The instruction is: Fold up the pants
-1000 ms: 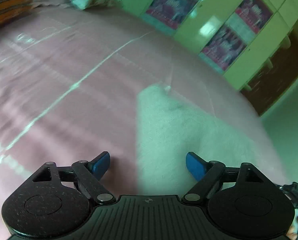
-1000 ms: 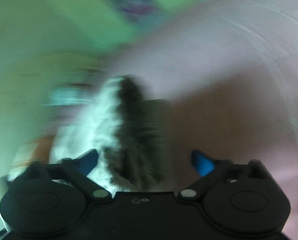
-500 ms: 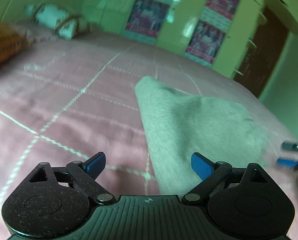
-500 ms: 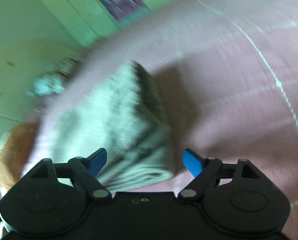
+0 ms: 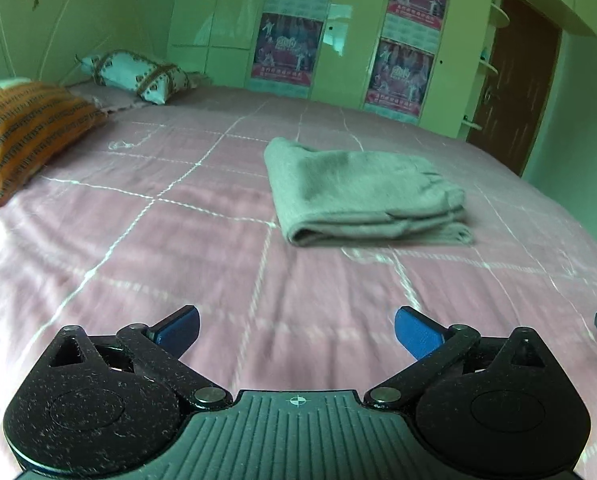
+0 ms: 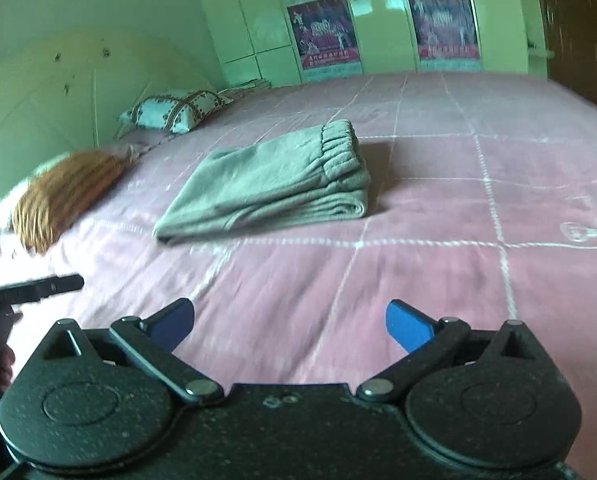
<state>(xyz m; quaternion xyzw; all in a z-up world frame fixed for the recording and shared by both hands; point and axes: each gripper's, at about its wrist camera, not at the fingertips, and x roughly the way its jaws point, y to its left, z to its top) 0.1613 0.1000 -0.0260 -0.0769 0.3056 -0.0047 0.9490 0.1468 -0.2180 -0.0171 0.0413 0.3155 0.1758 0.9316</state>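
Grey pants [image 5: 362, 188] folded in neat stack, lying mid-bed on pink bedspread [image 5: 170, 240], elastic waistband [image 6: 340, 142] on top. Left tongs [image 5: 296, 330] spread wide, jaws just been opening, nothing between. Right tongs [image 6: 290, 324] same, released, empty. Both well apart from stack. Orange pillow [image 5: 22, 132] at bed's left.
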